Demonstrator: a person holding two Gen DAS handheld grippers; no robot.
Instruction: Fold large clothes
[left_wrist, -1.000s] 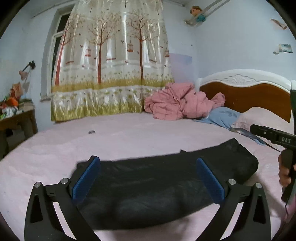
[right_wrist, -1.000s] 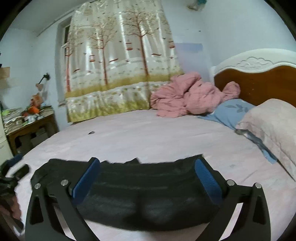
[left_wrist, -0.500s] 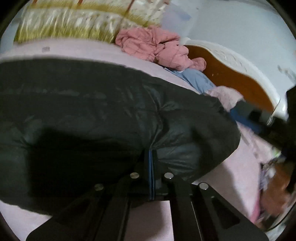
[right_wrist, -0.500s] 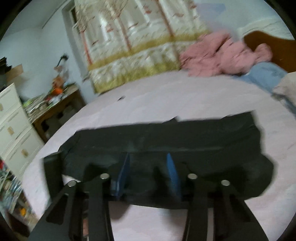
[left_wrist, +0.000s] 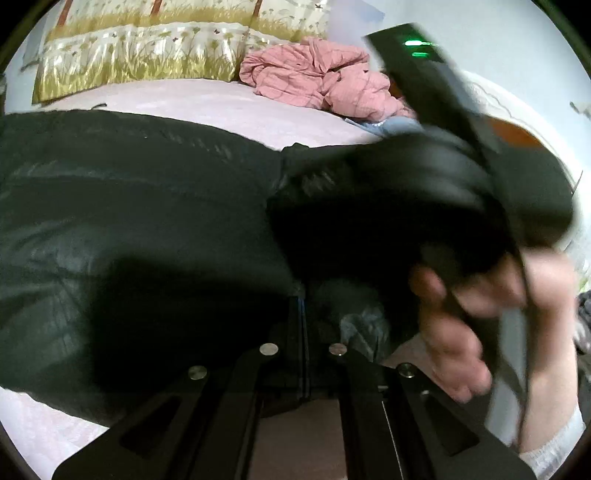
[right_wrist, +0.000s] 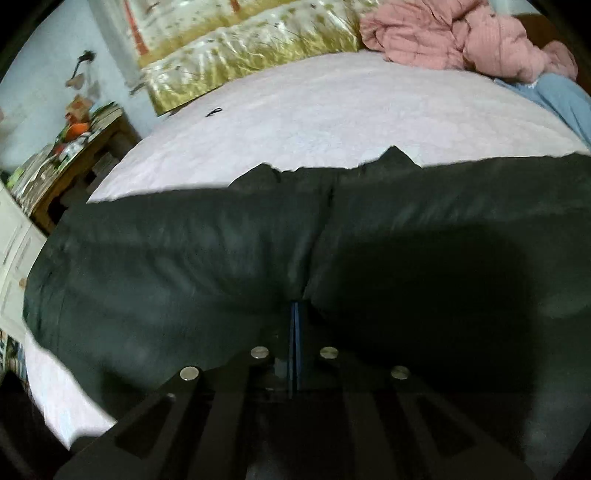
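Bedroom, pink-sheeted bed (right_wrist: 332, 110), floral curtain (left_wrist: 147, 51) behind. Black padded garment (left_wrist: 129, 221) lies across bed near edge. Left claw (left_wrist: 301, 306) clamped on garment's near hem; right claw (right_wrist: 295, 317) likewise pinching it, pads together. Crumpled pink quilt (right_wrist: 461, 33) by headboard.
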